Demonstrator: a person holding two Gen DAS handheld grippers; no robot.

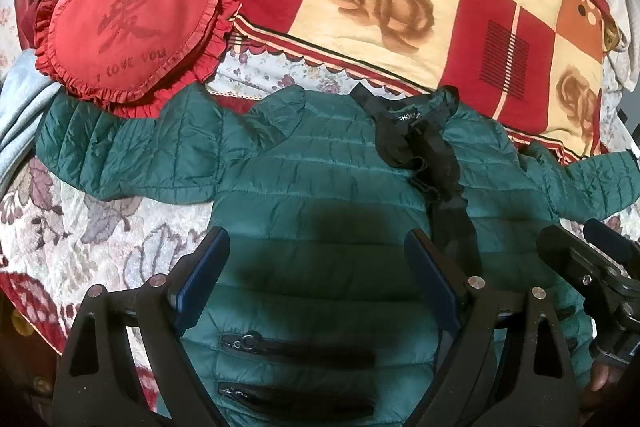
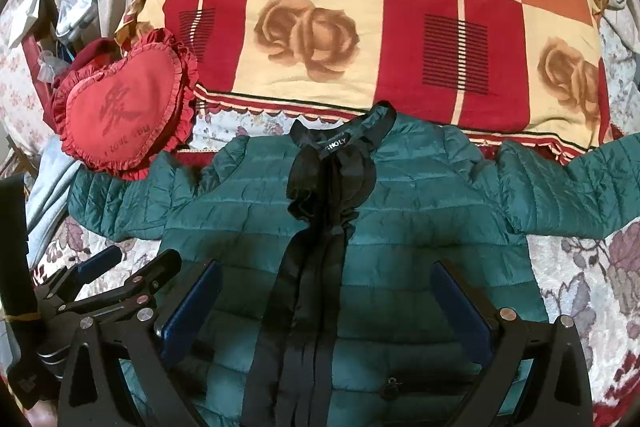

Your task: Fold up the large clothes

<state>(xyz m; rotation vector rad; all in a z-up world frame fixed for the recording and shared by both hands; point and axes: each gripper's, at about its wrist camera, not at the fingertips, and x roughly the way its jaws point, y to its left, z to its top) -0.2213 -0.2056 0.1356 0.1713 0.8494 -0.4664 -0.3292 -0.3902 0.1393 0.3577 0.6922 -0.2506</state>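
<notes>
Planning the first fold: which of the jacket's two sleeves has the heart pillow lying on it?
The sleeve on the image-left side: the red heart pillow overlaps its upper edge. The other sleeve lies spread with nothing on it.

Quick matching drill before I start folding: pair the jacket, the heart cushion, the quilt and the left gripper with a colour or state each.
Things:
1. puffer jacket
2. heart cushion
3. folded quilt
4. left gripper

Colour or state:
A. red, with a ruffled edge
B. open above the jacket body, holding nothing
C. dark green, spread flat with both sleeves out
D. checked red, orange and cream, with roses

Pairs: 1-C, 2-A, 3-D, 4-B
</notes>
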